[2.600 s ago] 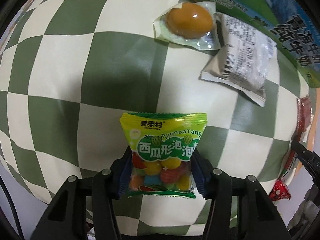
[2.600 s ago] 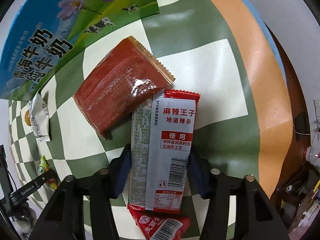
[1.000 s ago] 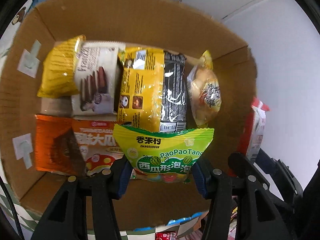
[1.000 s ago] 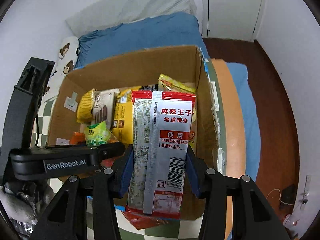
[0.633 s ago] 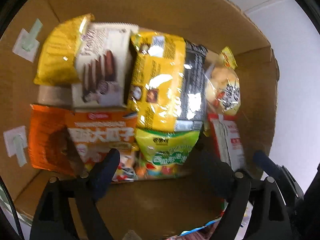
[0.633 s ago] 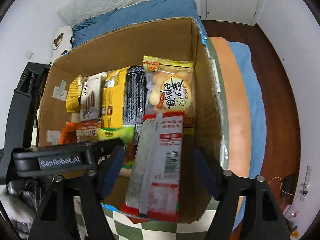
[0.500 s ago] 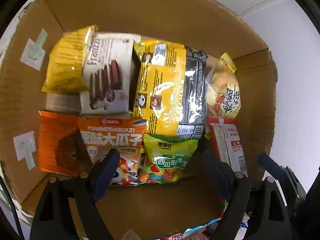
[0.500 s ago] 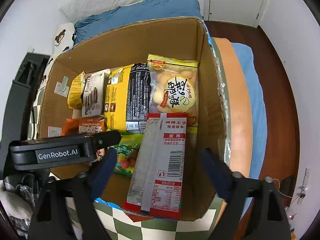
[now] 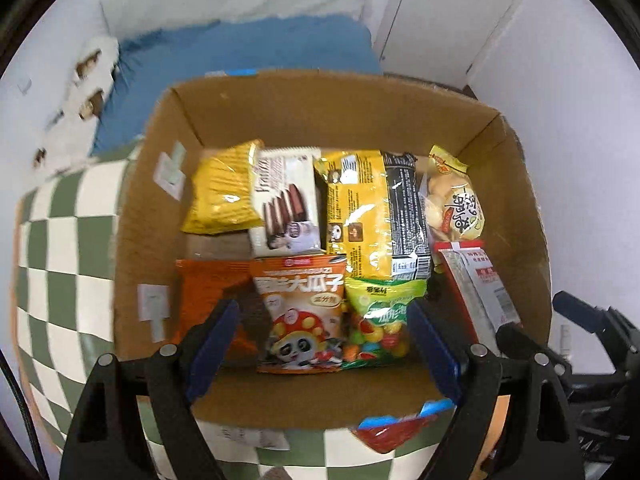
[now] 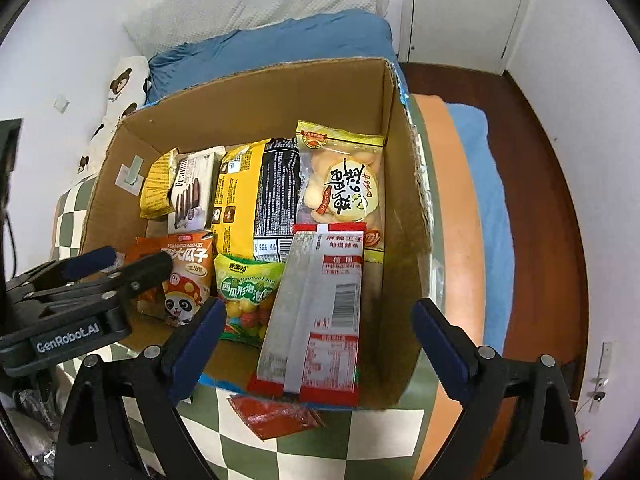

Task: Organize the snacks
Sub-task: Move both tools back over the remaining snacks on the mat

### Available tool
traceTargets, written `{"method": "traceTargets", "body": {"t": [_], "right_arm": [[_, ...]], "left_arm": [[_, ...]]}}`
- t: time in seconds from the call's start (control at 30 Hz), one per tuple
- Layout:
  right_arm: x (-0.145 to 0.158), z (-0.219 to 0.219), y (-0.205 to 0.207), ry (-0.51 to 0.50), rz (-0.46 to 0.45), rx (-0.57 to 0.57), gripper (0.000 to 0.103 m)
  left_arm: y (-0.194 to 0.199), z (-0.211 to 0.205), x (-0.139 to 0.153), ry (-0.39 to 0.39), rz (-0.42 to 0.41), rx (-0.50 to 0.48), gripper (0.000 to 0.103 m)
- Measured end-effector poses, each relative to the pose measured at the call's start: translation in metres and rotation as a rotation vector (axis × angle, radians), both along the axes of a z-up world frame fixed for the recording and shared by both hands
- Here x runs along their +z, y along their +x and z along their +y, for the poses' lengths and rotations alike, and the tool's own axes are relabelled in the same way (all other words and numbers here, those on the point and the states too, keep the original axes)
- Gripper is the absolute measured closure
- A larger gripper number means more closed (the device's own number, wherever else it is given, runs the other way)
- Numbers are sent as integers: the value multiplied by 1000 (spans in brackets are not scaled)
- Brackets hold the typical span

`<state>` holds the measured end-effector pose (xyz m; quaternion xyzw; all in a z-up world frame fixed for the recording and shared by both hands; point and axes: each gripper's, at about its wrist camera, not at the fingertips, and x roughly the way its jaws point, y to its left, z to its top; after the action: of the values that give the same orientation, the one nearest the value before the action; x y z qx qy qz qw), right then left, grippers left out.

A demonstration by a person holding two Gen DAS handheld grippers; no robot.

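Left tool [image 9: 320,330] hangs spread wide and empty above the green candy bag [image 9: 378,316] lying in the cardboard box [image 9: 340,120]. Right tool [image 10: 316,330] likewise gapes empty over the red-and-white strip packet [image 10: 320,312], propped against the box's near wall — lift both straight up, clear of the rim.

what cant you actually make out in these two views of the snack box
- Left wrist view: the red packet outside the cardboard box is blurred and partly hidden by the box's near wall.
- Right wrist view: the orange pack is mostly covered by the left gripper.
- Both views: small print on the spicy strip packet is unreadable.
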<state>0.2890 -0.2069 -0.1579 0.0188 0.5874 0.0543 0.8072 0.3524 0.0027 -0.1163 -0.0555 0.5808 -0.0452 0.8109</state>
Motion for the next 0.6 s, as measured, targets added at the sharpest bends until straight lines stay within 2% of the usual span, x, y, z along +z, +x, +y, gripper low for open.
{"method": "traceTargets", "body": {"t": [0.23, 0.6], "right_arm": [[29, 6, -43, 10, -115, -11, 7], [81, 13, -105, 33, -258, -6, 7]], "left_arm": [[-37, 5, 28, 80, -155, 16, 18], [-101, 5, 68, 92, -280, 21, 18]]}}
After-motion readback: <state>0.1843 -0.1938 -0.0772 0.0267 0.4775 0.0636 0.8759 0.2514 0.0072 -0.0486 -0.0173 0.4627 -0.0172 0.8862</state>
